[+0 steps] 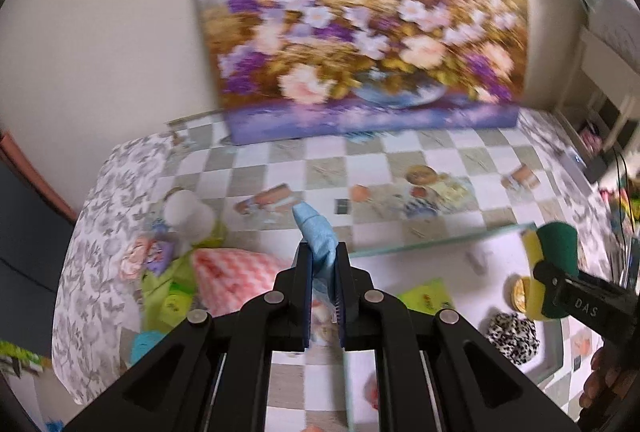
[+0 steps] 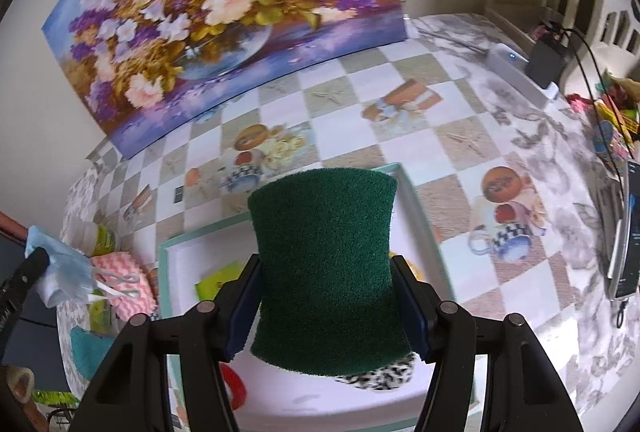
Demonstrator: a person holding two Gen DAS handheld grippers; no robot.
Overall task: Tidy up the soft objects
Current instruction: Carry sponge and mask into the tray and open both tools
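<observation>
Blue fabric, pale, a face mask (image 1: 316, 232) by the look of its white ear loops in the right wrist view, is pinched between the jaws of the left gripper (image 1: 323, 260), lifted over the left part of the table. Below and left of it sits a pile of soft things: a pink-and-white zigzag cloth (image 1: 228, 272), green packaging (image 1: 172, 296) with unreadable print, a white roll-like object (image 1: 186, 211) and a teal cloth (image 2: 86, 350) nearest the camera. The checkered tablecloth (image 1: 400, 159) shows printed cups and jars; a grey floral cloth hangs at its edges. A flower painting (image 1: 360, 31) leans on the far wall.

Centre-right, a white tray with a teal rim (image 2: 416, 199) lies on the table. Inside it: a lime-green packet (image 2: 216, 284), a red item (image 2: 234, 384) partly hidden, a black-and-white leopard-print piece (image 1: 512, 342).

The right gripper (image 2: 326, 296) is clamped on a sponge (image 2: 324, 260), green scouring face up, yellow foam side seen from the left wrist view, held above the tray. "DAS" is readable on the right gripper's black body in the left wrist view. Far right, a white box and black device with cables; no legible writing there.
</observation>
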